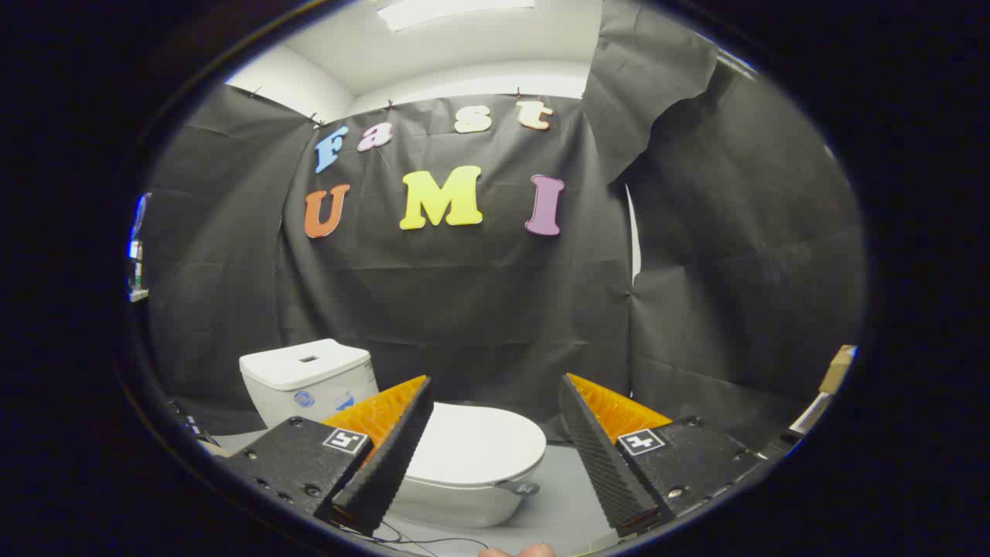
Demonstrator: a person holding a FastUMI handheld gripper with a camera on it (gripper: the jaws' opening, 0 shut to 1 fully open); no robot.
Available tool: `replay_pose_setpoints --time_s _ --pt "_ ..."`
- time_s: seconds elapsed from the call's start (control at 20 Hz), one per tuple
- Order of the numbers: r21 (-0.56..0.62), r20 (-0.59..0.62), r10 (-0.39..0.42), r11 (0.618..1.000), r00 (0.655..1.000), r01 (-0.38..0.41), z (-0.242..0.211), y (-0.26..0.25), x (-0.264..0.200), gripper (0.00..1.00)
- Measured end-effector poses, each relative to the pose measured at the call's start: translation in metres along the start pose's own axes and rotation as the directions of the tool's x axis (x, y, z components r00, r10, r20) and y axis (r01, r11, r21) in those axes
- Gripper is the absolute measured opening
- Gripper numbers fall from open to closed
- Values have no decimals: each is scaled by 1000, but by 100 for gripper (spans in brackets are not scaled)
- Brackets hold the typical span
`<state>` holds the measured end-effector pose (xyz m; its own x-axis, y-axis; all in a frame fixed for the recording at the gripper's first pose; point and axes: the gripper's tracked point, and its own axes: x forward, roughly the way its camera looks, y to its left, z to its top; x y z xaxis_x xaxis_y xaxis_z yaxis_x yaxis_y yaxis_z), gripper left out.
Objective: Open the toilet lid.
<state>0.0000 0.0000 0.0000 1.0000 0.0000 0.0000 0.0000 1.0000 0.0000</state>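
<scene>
Well apart, gripper [495, 387] fingers spread, toilet lid [476, 445] down

The toilet [456, 472] stands on the floor [557, 507] in front of the booth's cloth wall [464, 309]. Its lid [476, 445] lies flat down on the bowl, and a small tab [520, 487] sticks out from the lid's front rim. The tank [305, 379] stands behind the bowl, to the left. The claw [495, 402] hangs before the toilet, its fingers spread wide apart, the lid between and just beyond them, untouched. A cable [418, 538] trails on the floor below the bowl.
</scene>
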Motion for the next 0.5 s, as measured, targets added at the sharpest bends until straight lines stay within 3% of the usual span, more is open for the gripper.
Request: replay_pose_setpoints --time_s 0.5 --pt "9 3 -16 1000 1000 16 -1 -7 4 100"
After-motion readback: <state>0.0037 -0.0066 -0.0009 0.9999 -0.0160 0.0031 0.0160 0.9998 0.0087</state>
